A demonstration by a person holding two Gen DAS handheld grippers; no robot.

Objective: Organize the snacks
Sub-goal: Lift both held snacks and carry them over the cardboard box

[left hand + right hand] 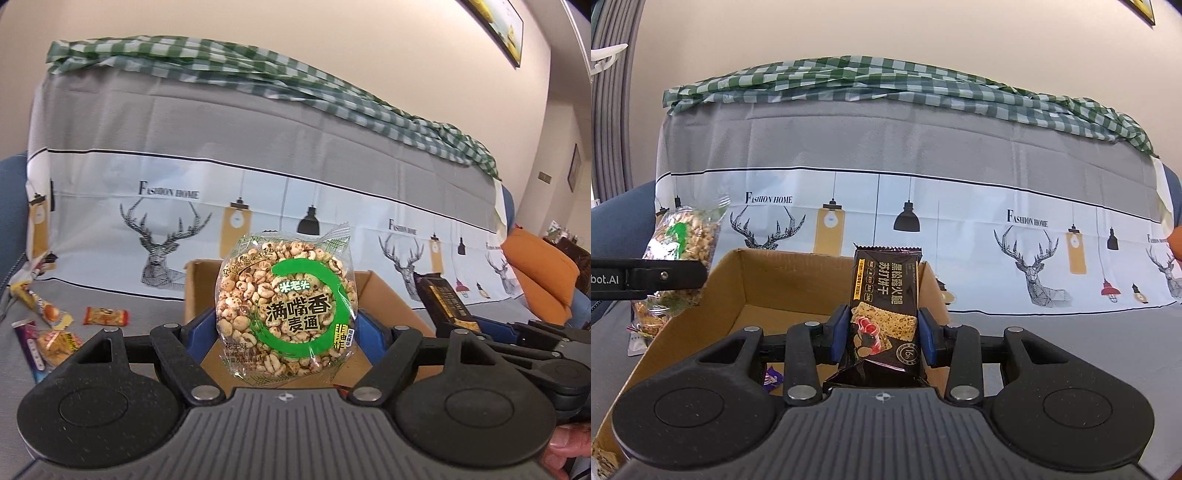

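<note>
My left gripper (284,328) is shut on a clear packet of puffed wheat cake with a green ring label (286,306), held upright in front of an open cardboard box (384,295). My right gripper (884,332) is shut on a black cracker packet (886,295), held upright over the same box (775,284). The wheat packet (679,251) and the left gripper's finger show at the left of the right wrist view. The black packet (443,302) and the right gripper show at the right of the left wrist view. A purple wrapped snack (772,378) lies inside the box.
Several small snack packets (105,316) lie on the grey sofa seat left of the box. The sofa back wears a deer-print cover (886,206) with a green checked cloth (886,81) on top. An orange cushion (539,273) sits at the right.
</note>
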